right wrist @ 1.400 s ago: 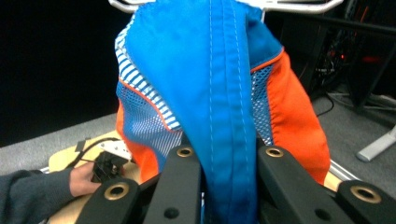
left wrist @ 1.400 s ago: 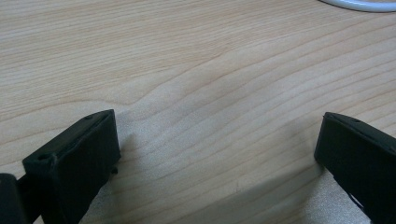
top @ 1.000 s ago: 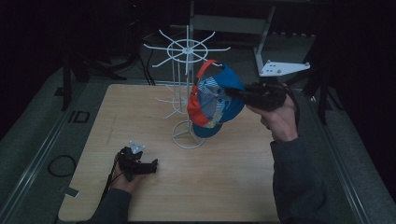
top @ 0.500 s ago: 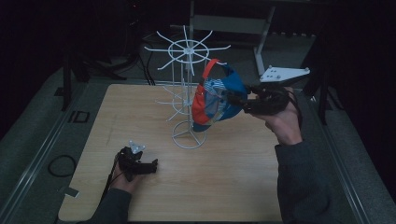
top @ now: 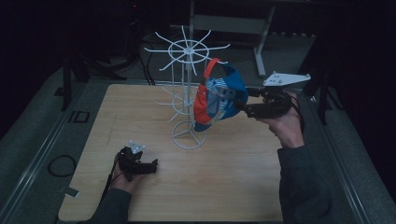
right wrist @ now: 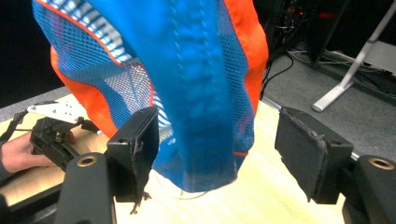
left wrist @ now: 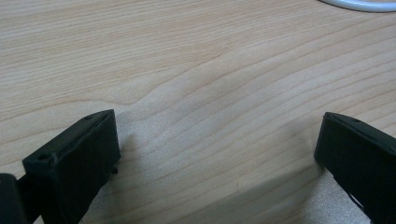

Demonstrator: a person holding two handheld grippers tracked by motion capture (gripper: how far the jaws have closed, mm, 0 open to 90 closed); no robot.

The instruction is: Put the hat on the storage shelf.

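A blue and orange mesh cap hangs high on the white wire rack standing mid-table. My right gripper is held in the air just right of the cap. In the right gripper view its jaws stand wide open on either side of the cap's blue mesh, neither pad pressing it; right gripper. My left gripper rests on the table at the front left, open, with bare wood between its fingers; left gripper. It also appears beyond the cap.
The rack's round wire base sits on the wooden table; its edge shows as a white ring. Thin rack arms spread out at the top. A metal stand is behind the table, and a cable loop lies on the floor at left.
The cap has gone from spread wide beside the rack to hanging narrower against it. My right hand has dropped slightly. The left gripper has stayed still.
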